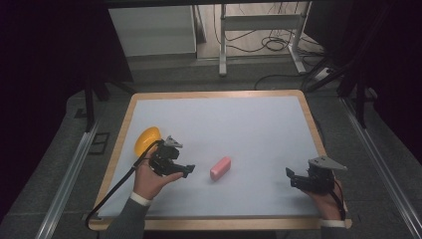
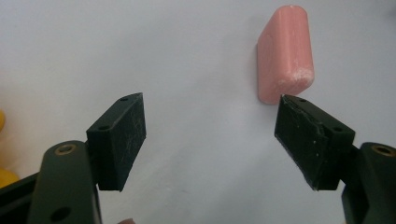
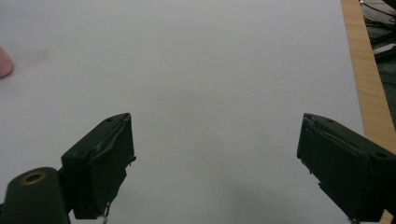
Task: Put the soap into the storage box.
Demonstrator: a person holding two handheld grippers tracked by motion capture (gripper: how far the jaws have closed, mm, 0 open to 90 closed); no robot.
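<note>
Left tool (image 2: 210,140) held wide, pink soap bar (image 2: 285,53) just ahead by one jaw; judged stiff, slippery, best gripped across long sides; right tool (image 3: 215,163) wide, empty.

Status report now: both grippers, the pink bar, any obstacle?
Left gripper open, just short of pink bar. Right gripper open, holding nothing. Yellow bowl behind left hand, not blocking.

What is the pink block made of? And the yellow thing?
The pink block looks like a bar of soap: matte, waxy, rounded edges, with a whitish scuffed corner. The yellow thing seems to be smooth plastic, since it shines a little; its exact shape is hard to tell.
</note>
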